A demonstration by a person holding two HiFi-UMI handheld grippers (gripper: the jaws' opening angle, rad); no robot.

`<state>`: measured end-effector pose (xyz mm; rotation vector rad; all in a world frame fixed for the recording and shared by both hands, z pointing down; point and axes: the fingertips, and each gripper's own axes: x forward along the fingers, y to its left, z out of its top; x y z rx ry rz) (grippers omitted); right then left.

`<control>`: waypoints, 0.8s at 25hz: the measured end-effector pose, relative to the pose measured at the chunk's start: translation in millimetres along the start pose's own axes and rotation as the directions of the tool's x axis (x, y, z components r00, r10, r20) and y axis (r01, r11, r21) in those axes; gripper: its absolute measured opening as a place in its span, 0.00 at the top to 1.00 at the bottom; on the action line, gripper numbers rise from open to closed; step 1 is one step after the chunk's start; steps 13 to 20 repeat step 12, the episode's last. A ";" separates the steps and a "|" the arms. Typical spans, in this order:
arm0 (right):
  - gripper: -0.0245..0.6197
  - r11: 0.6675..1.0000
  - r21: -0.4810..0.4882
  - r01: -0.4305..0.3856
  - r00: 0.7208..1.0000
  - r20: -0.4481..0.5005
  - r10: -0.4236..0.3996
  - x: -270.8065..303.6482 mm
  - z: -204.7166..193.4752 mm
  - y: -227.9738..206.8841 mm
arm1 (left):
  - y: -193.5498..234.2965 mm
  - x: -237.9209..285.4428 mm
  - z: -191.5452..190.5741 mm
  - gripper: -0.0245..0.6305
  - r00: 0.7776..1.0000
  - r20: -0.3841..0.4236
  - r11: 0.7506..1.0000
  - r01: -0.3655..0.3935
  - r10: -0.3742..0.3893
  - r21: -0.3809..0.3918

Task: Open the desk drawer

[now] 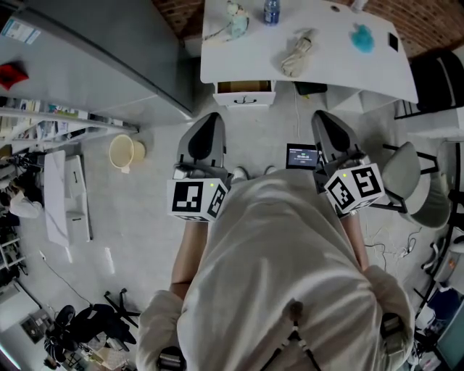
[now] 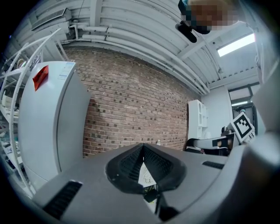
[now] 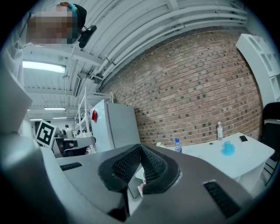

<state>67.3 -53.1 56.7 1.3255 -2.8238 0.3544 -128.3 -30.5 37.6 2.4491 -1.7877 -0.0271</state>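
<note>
The white desk [image 1: 326, 69] stands ahead of me at the top of the head view. Under its left end the drawer [image 1: 245, 96] stands slightly pulled out, with a strip of brown inside showing behind its white front. My left gripper [image 1: 210, 122] is held level a short way in front of the drawer, jaws shut on nothing. My right gripper [image 1: 323, 119] hangs to the right, below the desk's middle, jaws also together and empty. In the left gripper view the left gripper [image 2: 143, 147] faces a brick wall. The right gripper [image 3: 140, 148] looks toward the desk [image 3: 236, 162].
On the desk lie a water bottle [image 1: 271, 11], a pale bundled cloth [image 1: 296, 54], a blue thing [image 1: 362, 38] and a light-green object [image 1: 235, 18]. A grey fridge [image 1: 109, 43] stands left of the desk, a cream bucket [image 1: 125, 152] on the floor, a grey chair [image 1: 406, 181] at right.
</note>
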 end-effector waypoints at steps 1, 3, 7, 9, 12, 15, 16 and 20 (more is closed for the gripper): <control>0.92 1.000 0.002 -0.001 1.000 -0.002 0.001 0.6 0.2 -1.8 | -0.3 1.6 -0.1 0.95 1.000 -0.002 1.000 -0.003 0.003 0.000; 0.92 1.000 0.006 -0.005 1.000 -0.008 0.005 2.4 0.2 -6.5 | -1.6 6.0 -1.4 0.95 1.000 -0.007 1.000 -0.007 0.007 -0.002; 0.92 1.000 0.008 -0.015 1.000 -0.019 0.016 5.2 2.0 -17.8 | -7.2 15.7 -3.1 0.95 1.000 -0.014 1.000 -0.017 0.017 -0.009; 0.92 1.000 0.006 -0.020 1.000 -0.022 0.020 4.9 3.6 -23.6 | -10.9 20.1 -3.2 0.95 1.000 -0.016 1.000 -0.023 0.023 -0.013; 0.92 1.000 0.004 -0.026 0.999 -0.021 0.026 4.4 6.3 -33.1 | -16.7 26.9 -3.6 0.95 0.999 -0.016 1.000 -0.028 0.028 -0.009; 0.92 1.000 0.004 -0.026 0.999 -0.021 0.026 4.4 6.3 -33.1 | -16.7 26.9 -3.6 0.95 0.999 -0.016 1.000 -0.028 0.028 -0.009; 0.92 1.000 0.004 -0.026 0.999 -0.021 0.026 4.4 6.3 -33.1 | -16.7 26.9 -3.6 0.95 0.999 -0.016 1.000 -0.028 0.028 -0.009; 0.92 1.000 0.004 -0.026 0.999 -0.021 0.026 4.4 6.3 -33.1 | -16.7 26.9 -3.6 0.95 0.999 -0.016 1.000 -0.028 0.028 -0.009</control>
